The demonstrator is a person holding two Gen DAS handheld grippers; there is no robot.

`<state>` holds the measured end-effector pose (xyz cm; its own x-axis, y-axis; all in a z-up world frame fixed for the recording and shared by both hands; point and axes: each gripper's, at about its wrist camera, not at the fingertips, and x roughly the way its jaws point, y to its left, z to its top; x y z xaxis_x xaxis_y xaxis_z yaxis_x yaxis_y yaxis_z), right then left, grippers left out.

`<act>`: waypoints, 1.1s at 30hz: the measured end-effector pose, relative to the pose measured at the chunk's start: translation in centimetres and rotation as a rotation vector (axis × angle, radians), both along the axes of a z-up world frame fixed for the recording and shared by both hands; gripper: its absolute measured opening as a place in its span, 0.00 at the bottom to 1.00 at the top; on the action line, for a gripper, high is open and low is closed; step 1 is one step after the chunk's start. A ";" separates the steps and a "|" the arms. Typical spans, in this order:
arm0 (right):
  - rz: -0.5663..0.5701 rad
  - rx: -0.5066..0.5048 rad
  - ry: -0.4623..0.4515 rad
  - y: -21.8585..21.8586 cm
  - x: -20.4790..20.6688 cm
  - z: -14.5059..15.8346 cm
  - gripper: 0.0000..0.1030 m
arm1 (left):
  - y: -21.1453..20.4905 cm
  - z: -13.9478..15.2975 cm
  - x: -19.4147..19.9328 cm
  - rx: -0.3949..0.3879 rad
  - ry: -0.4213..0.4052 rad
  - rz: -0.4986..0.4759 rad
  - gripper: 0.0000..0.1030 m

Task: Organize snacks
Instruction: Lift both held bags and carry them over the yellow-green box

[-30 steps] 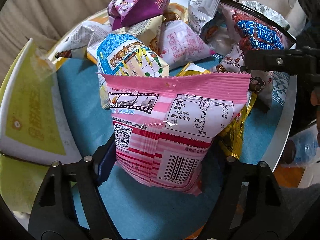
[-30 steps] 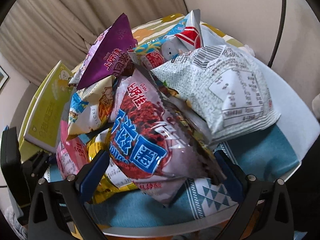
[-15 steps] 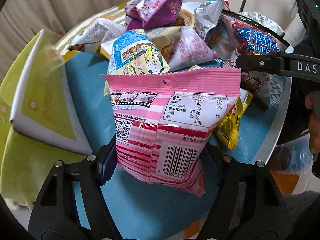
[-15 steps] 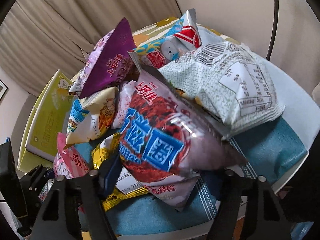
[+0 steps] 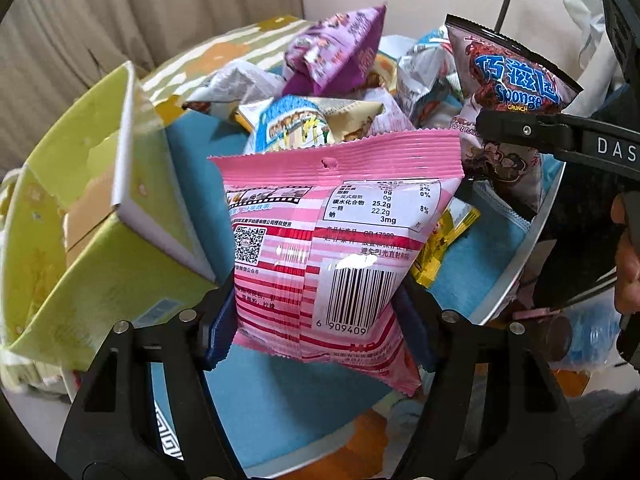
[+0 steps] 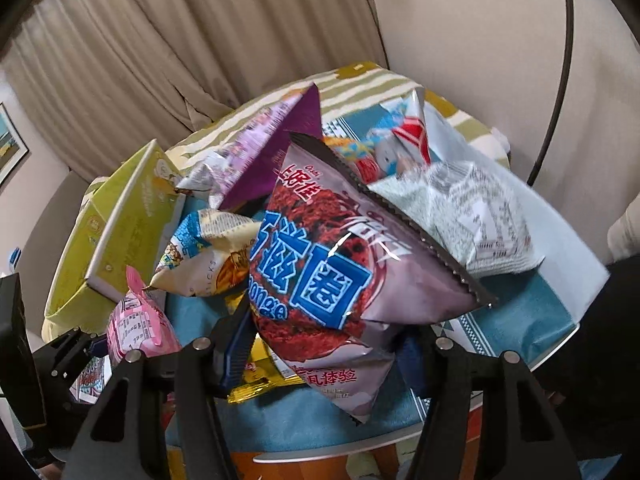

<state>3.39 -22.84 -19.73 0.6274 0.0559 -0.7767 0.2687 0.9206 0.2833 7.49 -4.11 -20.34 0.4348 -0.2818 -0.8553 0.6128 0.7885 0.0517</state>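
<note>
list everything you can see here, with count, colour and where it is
pink snack bag: 1, pink and white, between the left gripper's fingers
Sponge Crunch bag: 1, maroon with blue letters, between the right gripper's fingers
purple bag: 1, purple, top of the pile
pale printed bag: 1, white-green, right of the pile
blue and cream bag: 1, left of the pile
gold packet: 1, yellow, low by the table edge
box: 1, yellow-green, open, left of the snacks
tablecloth: 1, blue, on the round table
curtain: beige, behind
left gripper: black, closing on the pink bag
right gripper: black, shut on the maroon bag
</note>
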 end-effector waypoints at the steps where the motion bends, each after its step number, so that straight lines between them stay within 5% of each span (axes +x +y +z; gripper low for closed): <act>1: 0.006 -0.005 -0.004 0.2 0.0 0.3 0.56 | 0.5 0.4 -0.4 -0.005 -0.002 0.005 0.63; 17: 0.104 -0.075 -0.108 2.6 -0.4 8.0 0.56 | 3.2 9.2 0.0 -0.118 -0.129 0.135 0.63; 25: 0.234 -0.077 -0.145 5.7 3.5 12.2 0.56 | 6.8 13.9 2.5 -0.100 -0.217 0.262 0.63; 33: 0.432 -0.046 -0.179 9.4 9.4 13.5 0.56 | 10.8 14.3 7.6 -0.072 -0.207 0.429 0.63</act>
